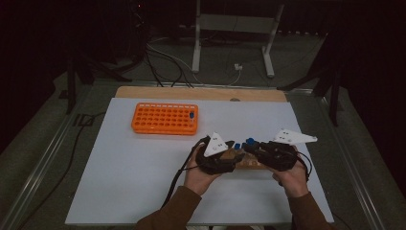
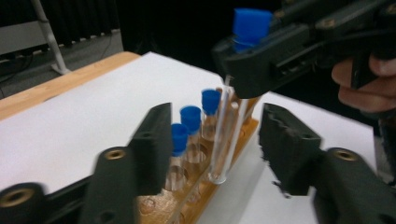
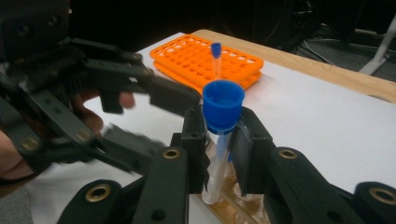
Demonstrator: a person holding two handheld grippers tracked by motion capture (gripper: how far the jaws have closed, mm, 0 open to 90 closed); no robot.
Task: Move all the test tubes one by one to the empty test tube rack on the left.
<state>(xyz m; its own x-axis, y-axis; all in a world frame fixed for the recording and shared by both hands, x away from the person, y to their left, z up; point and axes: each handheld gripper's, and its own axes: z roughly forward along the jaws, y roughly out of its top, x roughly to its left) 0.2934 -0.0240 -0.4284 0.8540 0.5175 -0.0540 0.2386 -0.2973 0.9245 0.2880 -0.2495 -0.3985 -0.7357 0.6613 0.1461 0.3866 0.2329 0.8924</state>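
Note:
My right gripper point(image 3: 223, 135) is shut on a clear test tube point(image 2: 226, 135) just under its blue cap point(image 3: 223, 105) and holds it upright, its bottom at the wooden tube rack point(image 2: 219, 186). My left gripper point(image 2: 217, 123) is open, with one jaw on each side of the tube's lower part and neither touching it. Three more blue-capped tubes point(image 2: 191, 121) stand in the wooden rack. In the high view both grippers point(image 1: 230, 146) point(image 1: 253, 144) meet over the wooden rack point(image 1: 246, 163) at mid-table.
An orange many-holed rack point(image 1: 165, 118) lies at the back left of the white board point(image 1: 134, 177), with one blue-capped tube point(image 1: 192, 116) standing at its right end. A wooden strip point(image 1: 201, 93) edges the far side. Cables and a stand's legs lie beyond on the floor.

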